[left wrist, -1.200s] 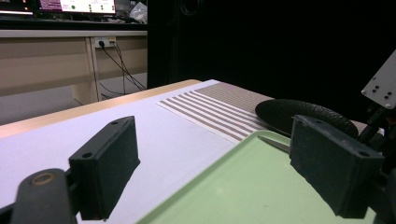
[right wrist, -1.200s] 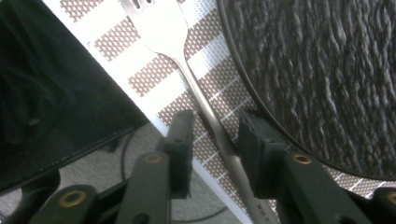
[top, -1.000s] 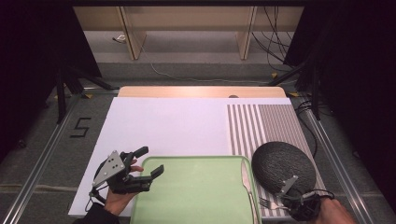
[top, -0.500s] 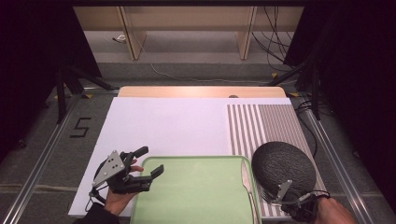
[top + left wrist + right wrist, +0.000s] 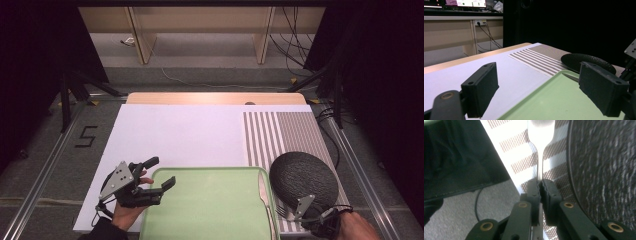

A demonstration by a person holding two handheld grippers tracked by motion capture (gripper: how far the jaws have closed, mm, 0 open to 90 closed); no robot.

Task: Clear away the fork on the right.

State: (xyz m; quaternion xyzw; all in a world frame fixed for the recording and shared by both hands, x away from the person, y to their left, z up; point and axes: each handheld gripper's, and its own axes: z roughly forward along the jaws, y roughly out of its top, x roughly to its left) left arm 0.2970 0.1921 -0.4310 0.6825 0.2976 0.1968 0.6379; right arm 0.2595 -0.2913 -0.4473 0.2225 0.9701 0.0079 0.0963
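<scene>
Step in hand: grasp of fork (image 5: 540,142), lower right of high view, on striped mat beside dark plate (image 5: 304,180). Right gripper (image 5: 541,185) jaws just closed, pinching fork handle. Left gripper (image 5: 159,173) spread, empty, at green tray (image 5: 210,210) corner. Next: lift fork clear, likely toward tray.

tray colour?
Pale green. The tray shows best in the high view, between the two claws.
</scene>
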